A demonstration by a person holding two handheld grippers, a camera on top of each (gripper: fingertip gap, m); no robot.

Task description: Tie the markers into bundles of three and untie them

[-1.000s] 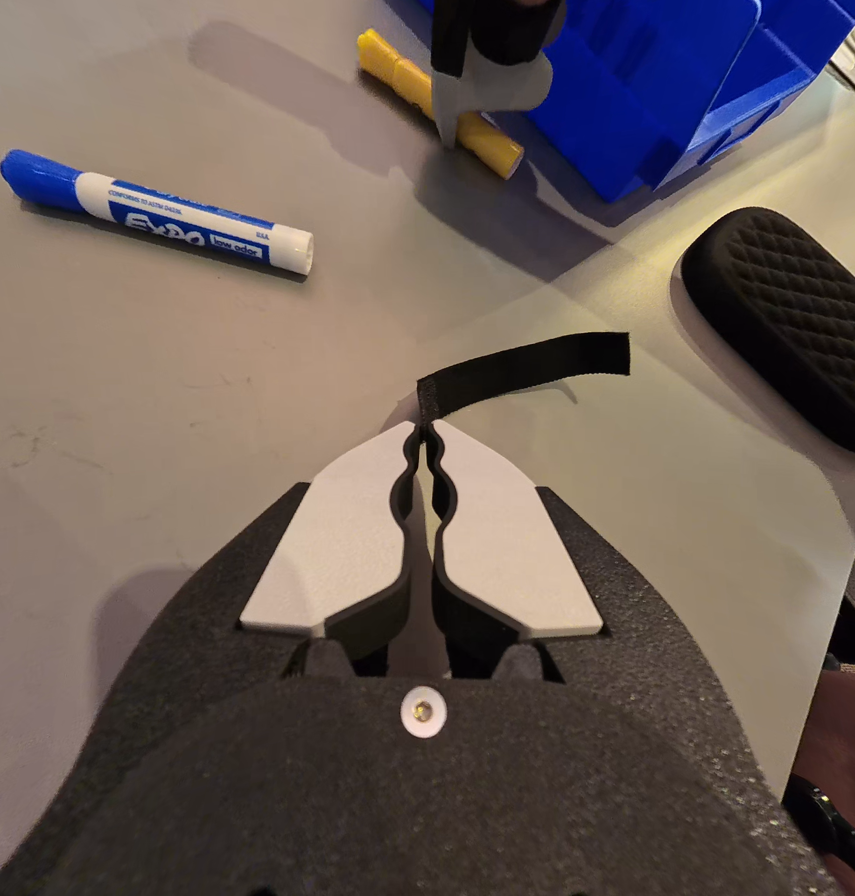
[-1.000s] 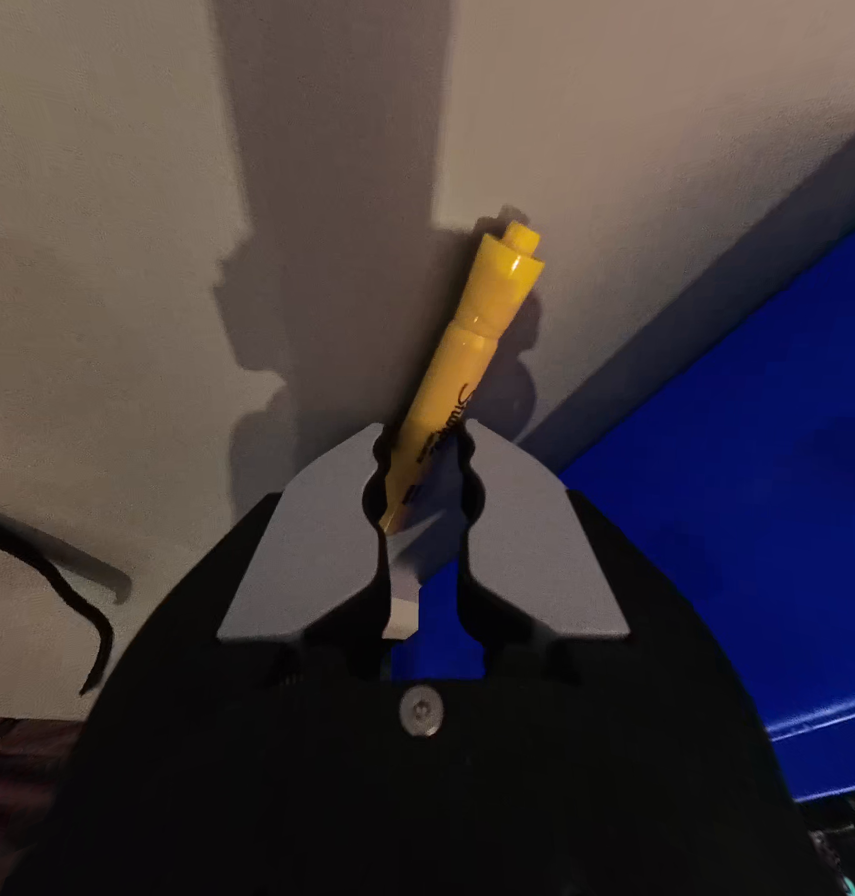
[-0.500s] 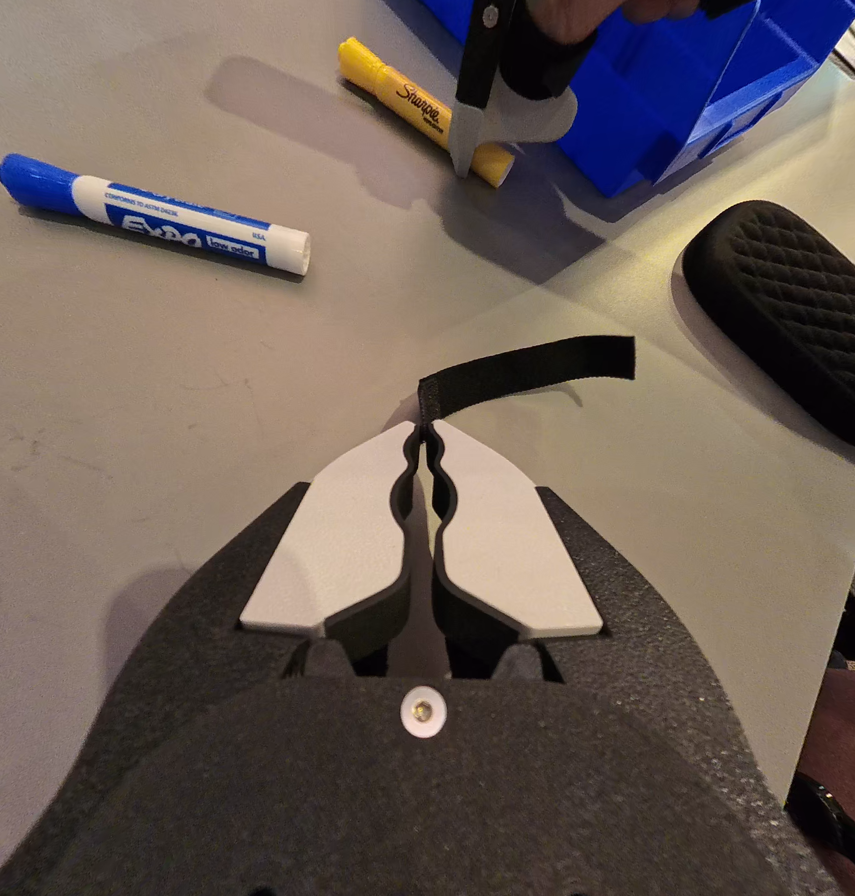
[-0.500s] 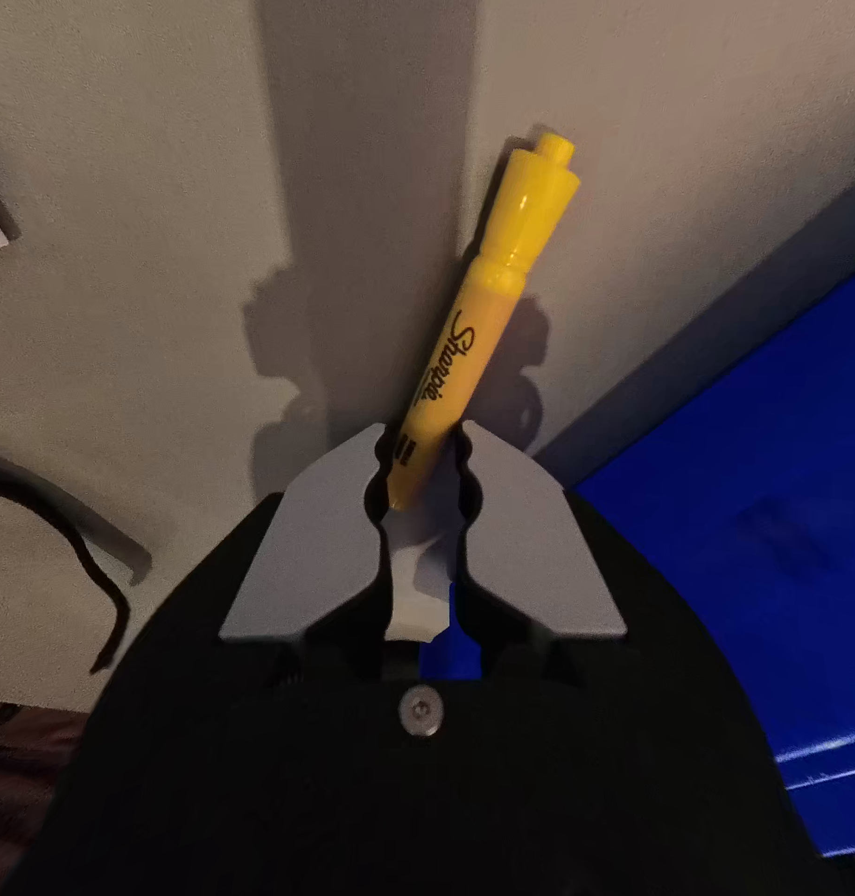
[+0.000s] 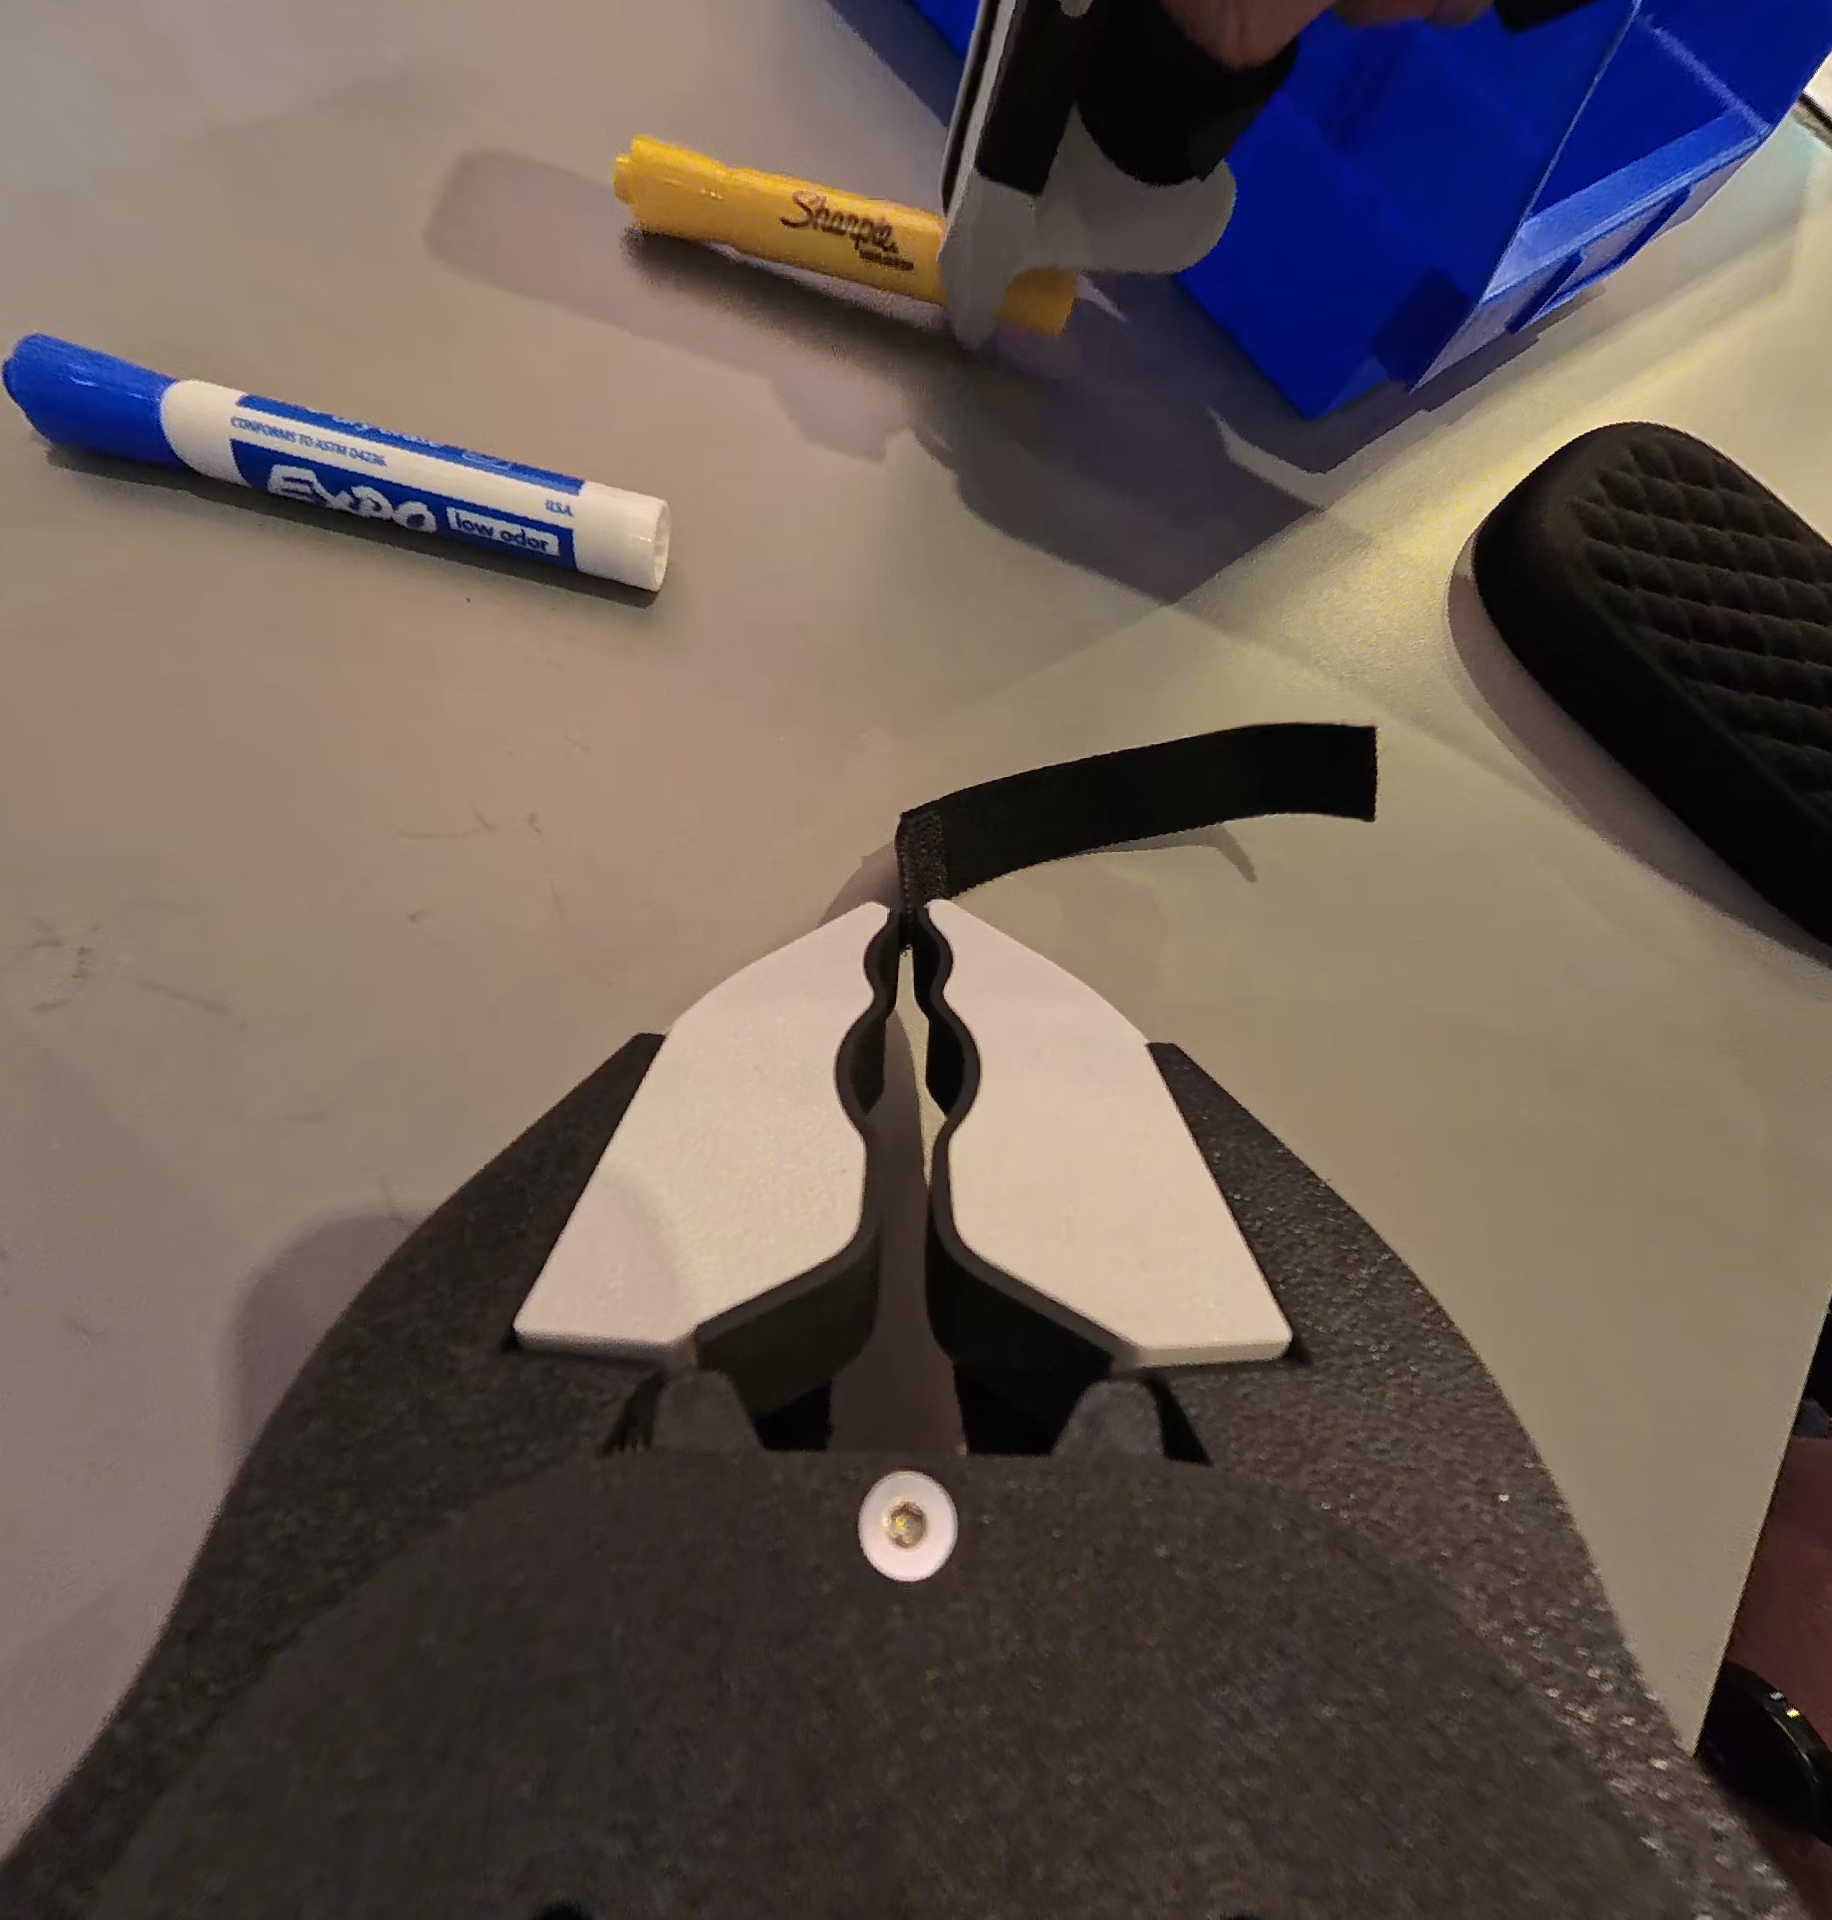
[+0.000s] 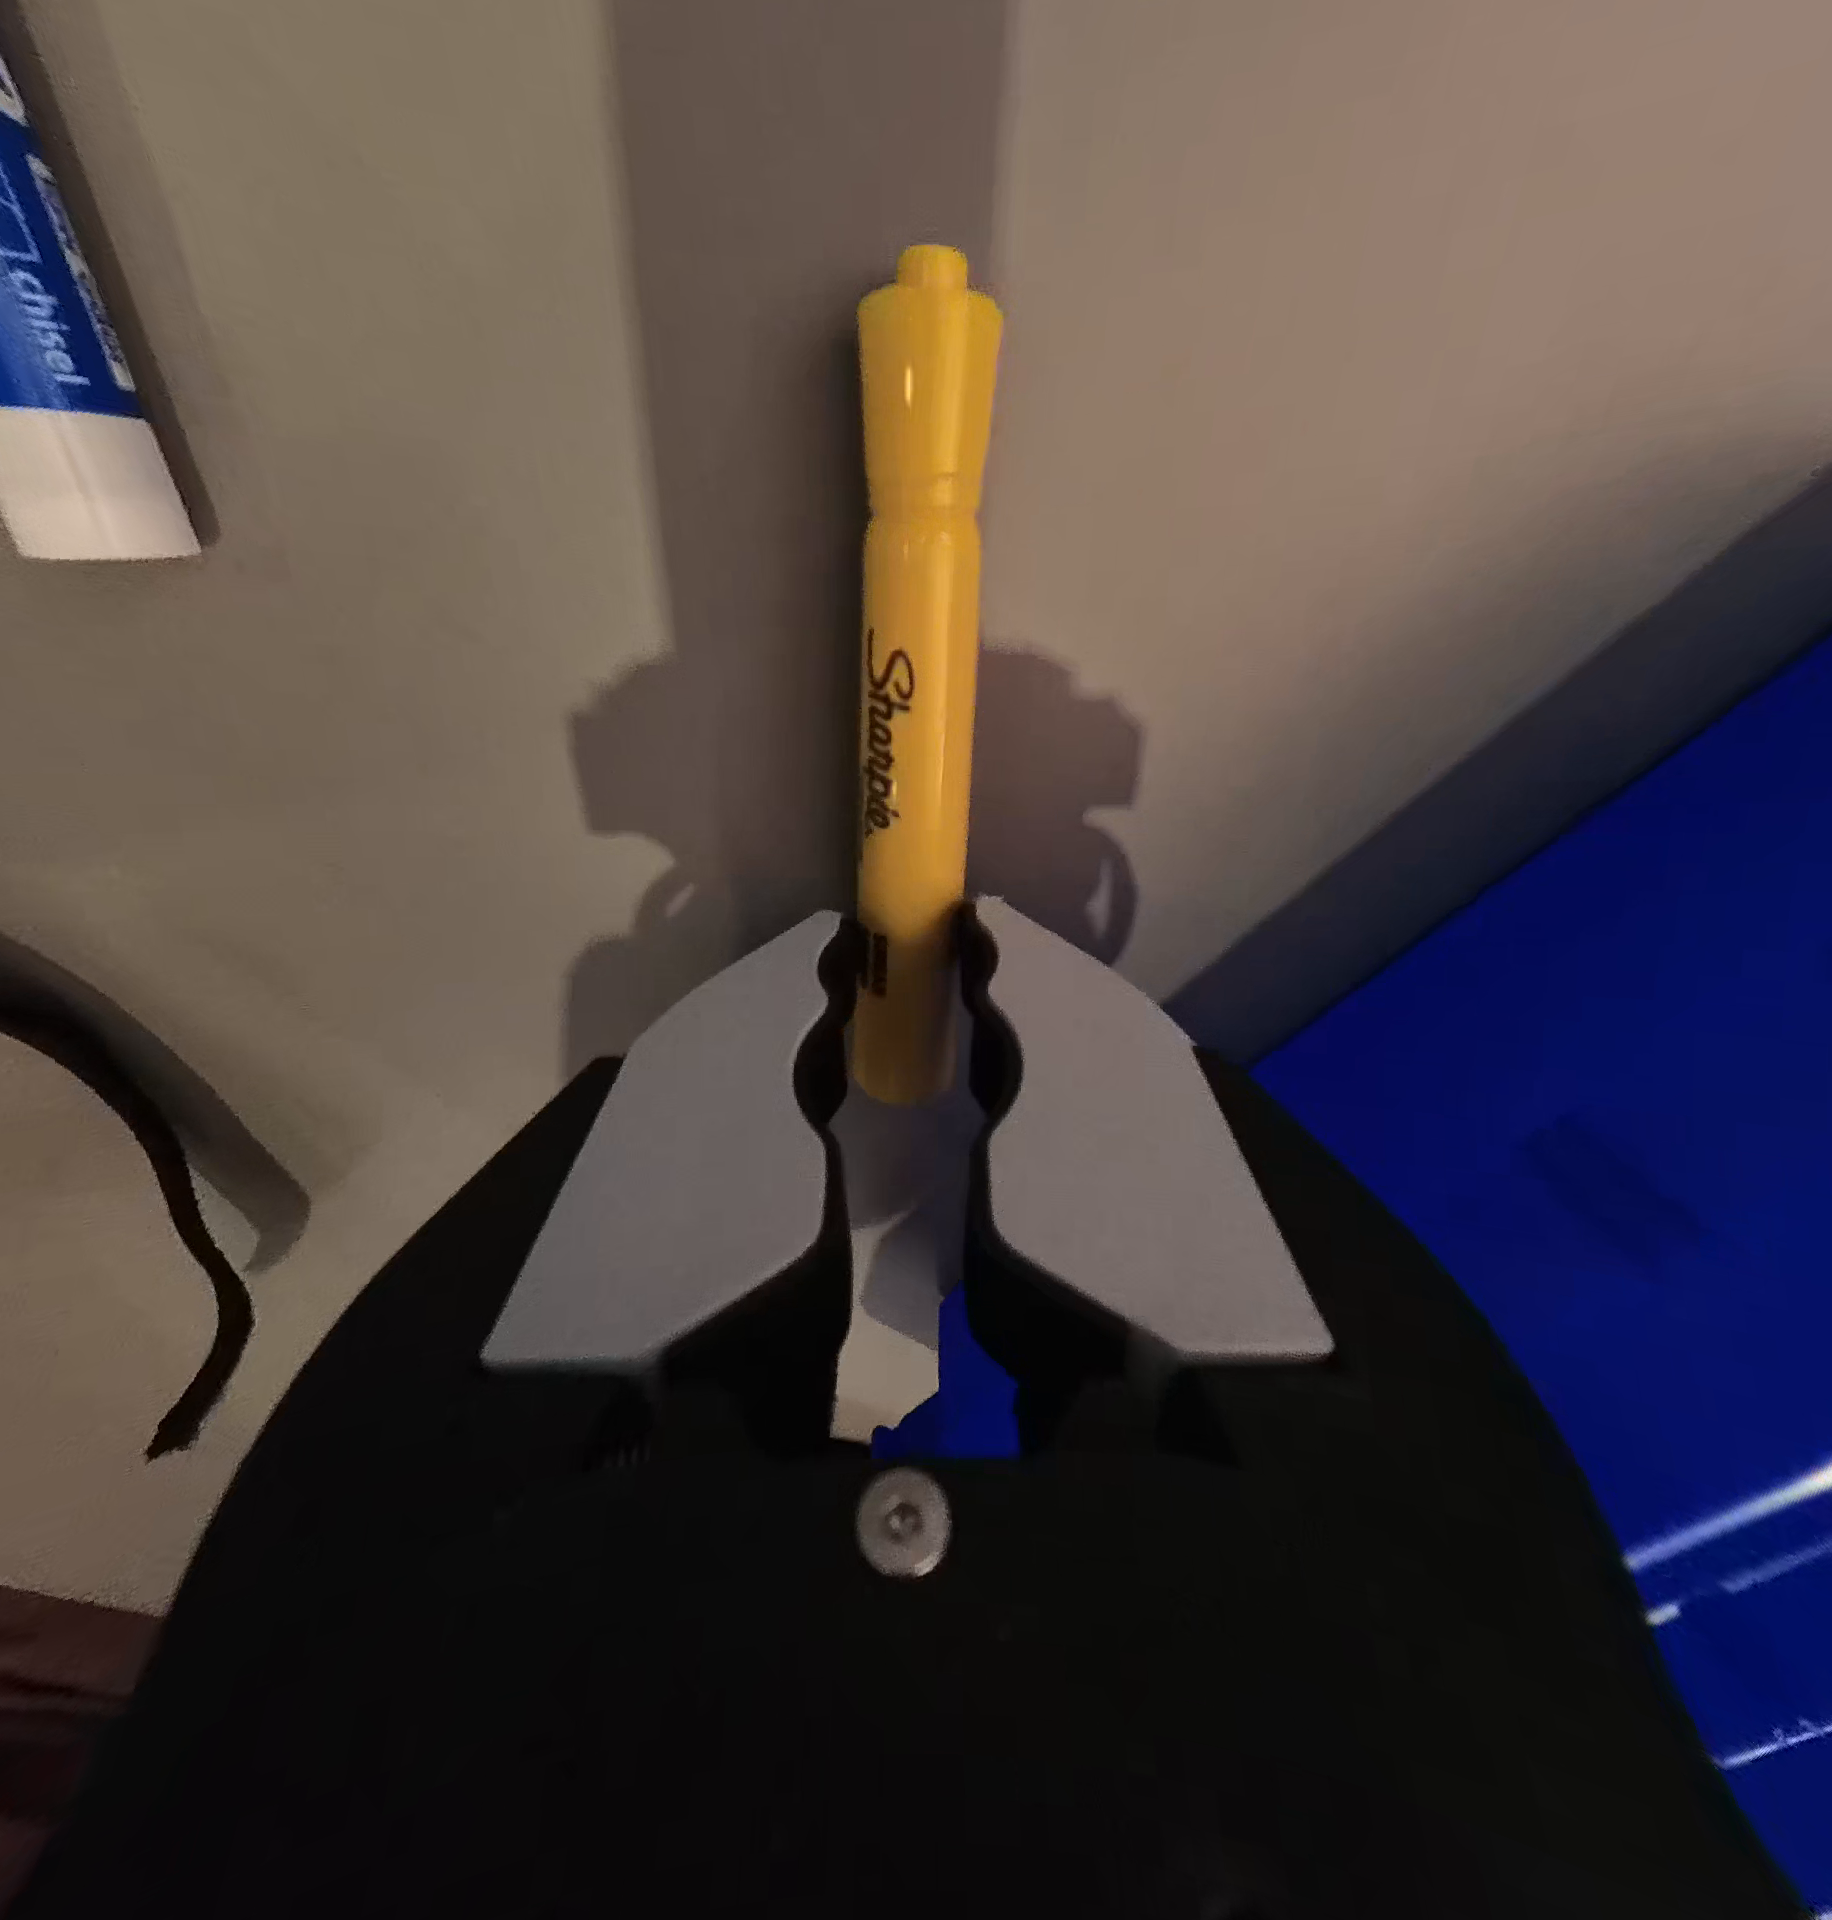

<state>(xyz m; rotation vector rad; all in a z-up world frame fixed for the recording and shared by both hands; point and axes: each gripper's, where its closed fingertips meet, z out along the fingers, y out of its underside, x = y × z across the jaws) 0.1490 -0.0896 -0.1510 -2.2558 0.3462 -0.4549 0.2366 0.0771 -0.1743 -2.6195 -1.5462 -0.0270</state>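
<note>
Right gripper (image 6: pixel 907 914), jaws closed w/ the yellow marker (image 6: pixel 917 665) clamped at its rear end, cap fwd, low over the grey table (image 5: pixel 268 831) near the blue bin (image 5: pixel 1411 208). Left gripper (image 5: pixel 907 914) pinches the black strap (image 5: pixel 1140 790); blue-capped white marker (image 5: pixel 340 468) lies apart.

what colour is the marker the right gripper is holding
Yellow. The marker sits between the right gripper's fingers; the right wrist view shows it best.

Plastics, cloth and matt grey around your grippers

Between your right gripper (image 6: pixel 907 925) tips sits a glossy yellow marker (image 6: pixel 917 665); your left gripper (image 5: pixel 904 920), grainy black, pinches a fuzzy cloth strap (image 5: pixel 1140 795) over the smooth matt table (image 5: pixel 372 831).
</note>
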